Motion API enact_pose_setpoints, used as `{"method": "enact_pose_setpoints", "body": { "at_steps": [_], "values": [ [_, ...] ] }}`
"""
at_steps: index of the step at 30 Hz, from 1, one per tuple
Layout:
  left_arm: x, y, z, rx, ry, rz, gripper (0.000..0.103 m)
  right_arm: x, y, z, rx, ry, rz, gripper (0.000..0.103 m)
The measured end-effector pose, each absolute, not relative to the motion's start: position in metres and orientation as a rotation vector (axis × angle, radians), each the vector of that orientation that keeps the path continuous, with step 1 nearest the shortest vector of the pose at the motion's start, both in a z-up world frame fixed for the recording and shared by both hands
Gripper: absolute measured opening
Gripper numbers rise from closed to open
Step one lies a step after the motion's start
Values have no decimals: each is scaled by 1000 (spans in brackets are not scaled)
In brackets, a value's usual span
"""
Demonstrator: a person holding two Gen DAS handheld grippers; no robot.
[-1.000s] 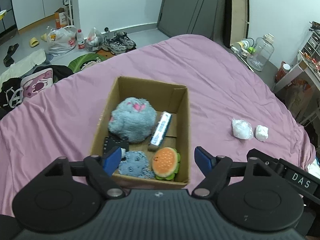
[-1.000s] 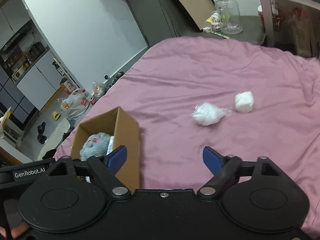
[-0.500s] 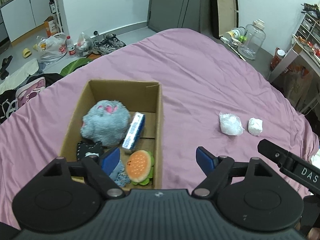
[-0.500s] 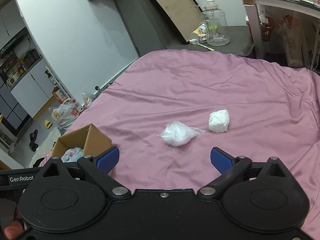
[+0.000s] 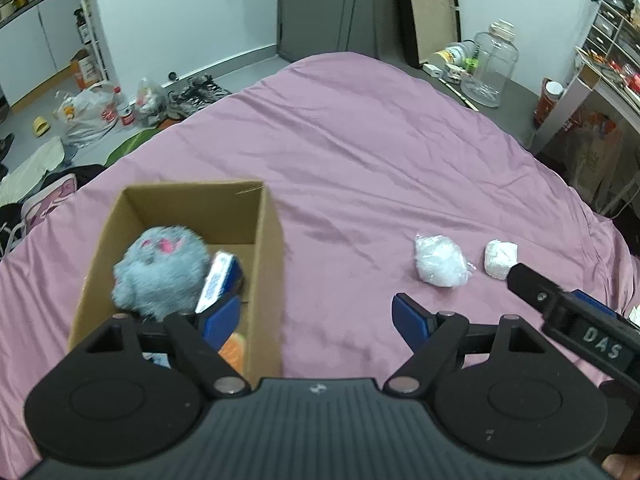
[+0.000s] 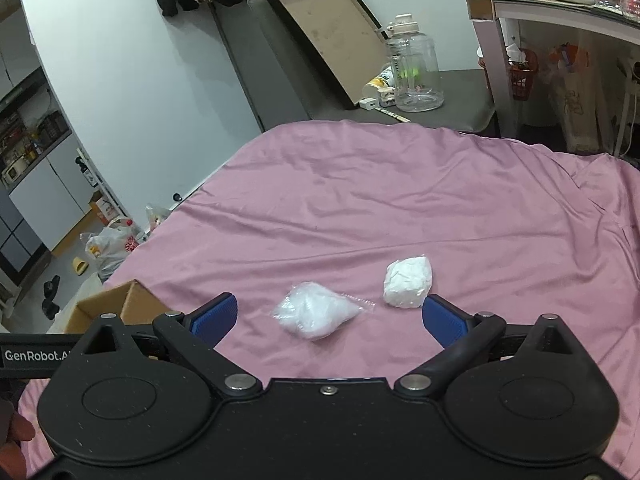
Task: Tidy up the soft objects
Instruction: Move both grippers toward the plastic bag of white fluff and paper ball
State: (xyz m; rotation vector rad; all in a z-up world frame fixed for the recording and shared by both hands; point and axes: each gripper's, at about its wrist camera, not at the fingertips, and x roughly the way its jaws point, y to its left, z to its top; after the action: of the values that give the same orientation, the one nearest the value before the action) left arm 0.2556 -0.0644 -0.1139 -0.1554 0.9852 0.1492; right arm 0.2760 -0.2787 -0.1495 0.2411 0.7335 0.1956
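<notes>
A cardboard box (image 5: 268,256) sits on the pink bedspread and holds a grey plush toy (image 5: 160,272), a blue-white packet (image 5: 218,282) and an orange plush burger (image 5: 234,350). Right of the box lie a white fluffy bag (image 5: 440,266) (image 6: 316,312) and a smaller white bundle (image 5: 500,258) (image 6: 408,282). My left gripper (image 5: 316,316) is open and empty over the box's right edge. My right gripper (image 6: 328,318) is open, and the fluffy bag lies on the bed just ahead between its fingers, untouched. The right gripper's finger (image 5: 568,308) shows at the left wrist view's right edge.
The pink bedspread (image 6: 400,208) stretches far and right. Beyond the bed stand a clear plastic jug (image 6: 416,72), a leaning board (image 6: 332,36) and a cluttered table (image 6: 560,8). Bags and shoes (image 5: 92,116) lie on the floor at left.
Both grippers have moved right, away from the box and toward the white bundles. The right gripper's jaws stand wider than a second ago, and the bundles look nearer to it.
</notes>
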Motion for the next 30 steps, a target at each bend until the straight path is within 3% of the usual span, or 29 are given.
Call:
{"method": "enact_pose_setpoints", "body": {
  "at_steps": [15, 27, 30],
  "values": [
    [305, -91, -151, -188, 1031, 132, 82, 326, -318, -198, 398, 859, 103, 99],
    [341, -113, -176, -260, 1055, 97, 81, 344, -327, -225, 436, 925, 35, 76],
    [350, -119, -182, -257, 1070, 91, 81, 345, -330, -229, 453, 931, 19, 76]
  ]
}}
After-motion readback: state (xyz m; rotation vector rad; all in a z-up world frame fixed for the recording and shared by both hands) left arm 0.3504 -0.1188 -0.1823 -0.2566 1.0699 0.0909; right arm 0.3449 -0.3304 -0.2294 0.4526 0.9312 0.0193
